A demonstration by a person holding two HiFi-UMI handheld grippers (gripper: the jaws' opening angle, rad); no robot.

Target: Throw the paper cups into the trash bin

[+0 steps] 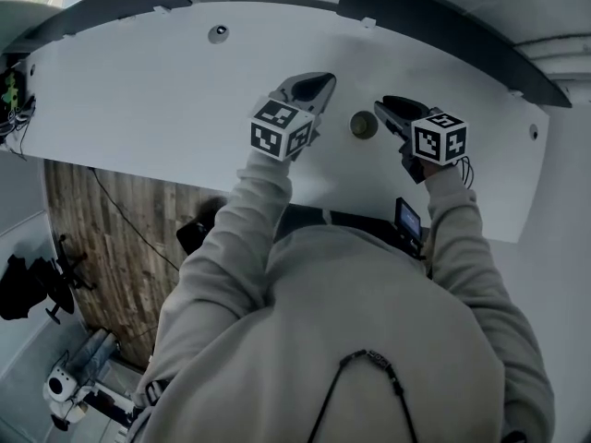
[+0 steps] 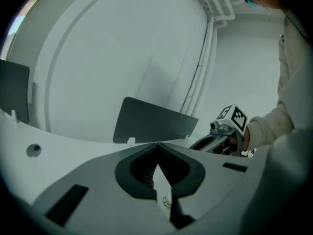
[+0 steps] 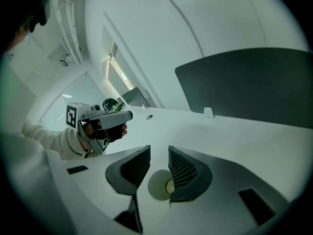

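A paper cup [image 1: 363, 125] stands upright on the white table [image 1: 148, 100], between my two grippers. In the right gripper view I look into the cup's mouth [image 3: 157, 185] just under my right gripper [image 3: 159, 152]. That gripper's jaws stand apart and do not press on the cup. In the head view my right gripper [image 1: 384, 108] sits just right of the cup. My left gripper [image 1: 322, 82] is to the cup's left, shut on a thin white printed paper wall [image 2: 164, 192], apparently a squashed paper cup. No trash bin is in view.
Dark panels [image 1: 443, 21] stand along the table's far edge. A cable hole [image 1: 219, 33] is at the back left. Wooden floor [image 1: 102, 220] shows left of the table's near edge. A small dark device [image 1: 407, 218] hangs by the person's right forearm.
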